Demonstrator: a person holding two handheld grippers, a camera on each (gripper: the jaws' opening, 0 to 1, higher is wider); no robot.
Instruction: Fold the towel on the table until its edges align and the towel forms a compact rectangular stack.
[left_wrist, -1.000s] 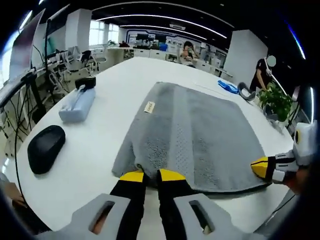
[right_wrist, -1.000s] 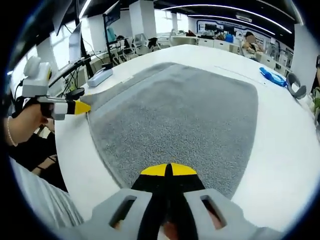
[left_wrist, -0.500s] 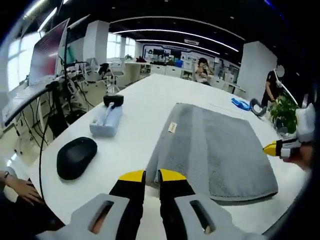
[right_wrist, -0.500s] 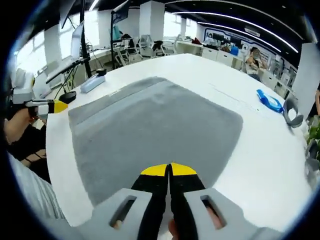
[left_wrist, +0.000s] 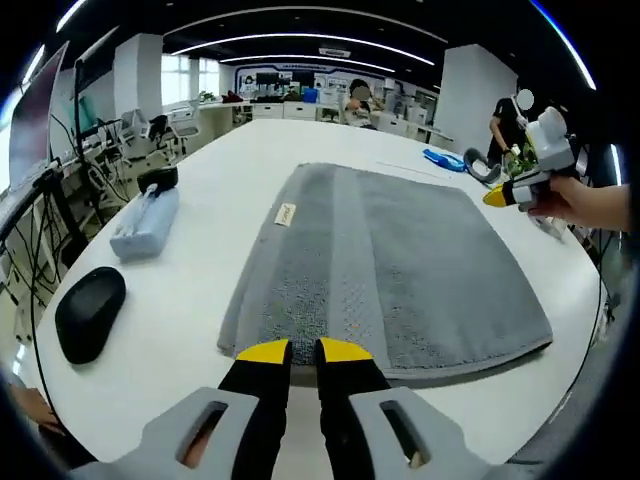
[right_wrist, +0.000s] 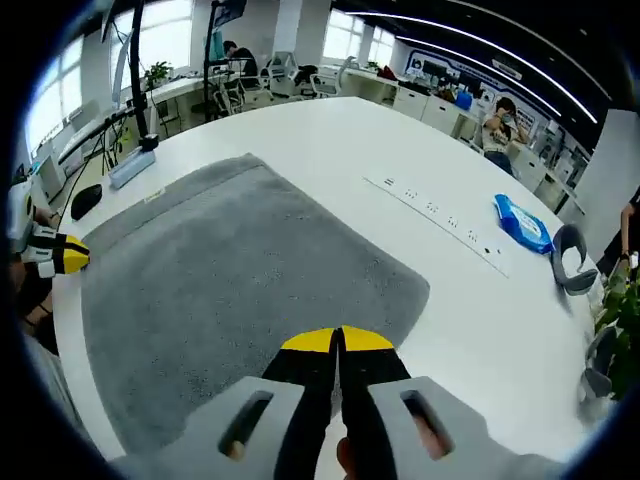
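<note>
Towel (left_wrist: 390, 265): grey terry rectangle, lying flat on white table (left_wrist: 240, 190), small tag at one edge.
Left gripper (left_wrist: 291, 352): yellow tips a narrow gap apart, empty, at near towel edge.
Right gripper (right_wrist: 337, 341): tips pressed together, gripping nothing, over towel.
Mouse (left_wrist: 89, 311): black, rounded, beside towel.

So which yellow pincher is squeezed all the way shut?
The right gripper: its yellow tips touch above the gray towel. The left gripper shows a gap between its tips.
</note>
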